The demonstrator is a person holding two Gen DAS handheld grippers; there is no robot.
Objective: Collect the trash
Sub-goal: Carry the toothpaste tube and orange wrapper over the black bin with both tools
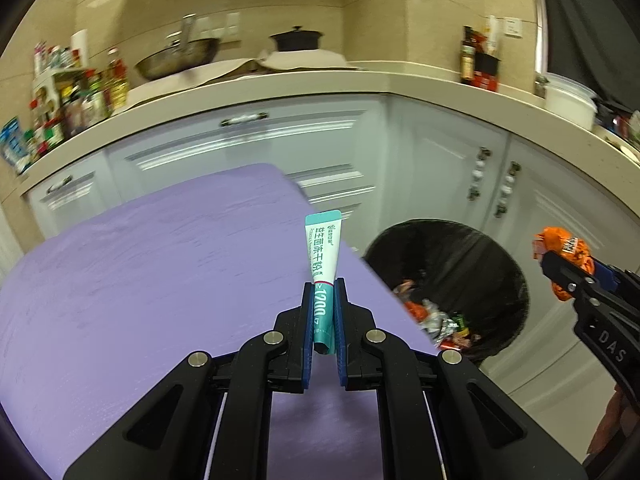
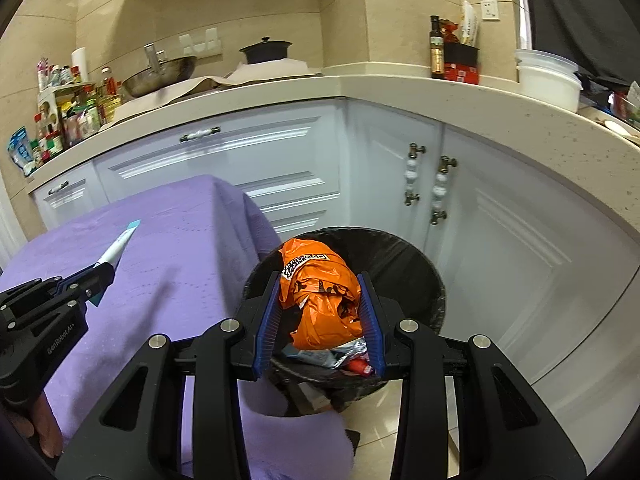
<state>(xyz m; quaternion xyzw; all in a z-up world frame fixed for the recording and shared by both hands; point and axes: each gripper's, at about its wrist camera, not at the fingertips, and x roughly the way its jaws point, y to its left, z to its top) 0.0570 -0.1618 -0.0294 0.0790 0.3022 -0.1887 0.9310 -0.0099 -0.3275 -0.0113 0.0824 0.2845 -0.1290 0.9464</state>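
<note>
Left gripper (image 1: 324, 300): fingers clenched on teal sachet (image 1: 325, 256), gripped at lower end so free end projects forward over purple-covered bench (image 1: 140, 264). Right gripper (image 2: 320, 312): fingers grasping crumpled orange wrapper (image 2: 320, 292) directly above black-lined bin (image 2: 412, 256), apparently positioned for drop. Bin lies right of left fingers.

Black pot (image 2: 266, 51) on kitchen counter (image 2: 400, 80)

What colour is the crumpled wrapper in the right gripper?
Orange with black print; the crumpled wrapper shows best in the right wrist view.
</note>
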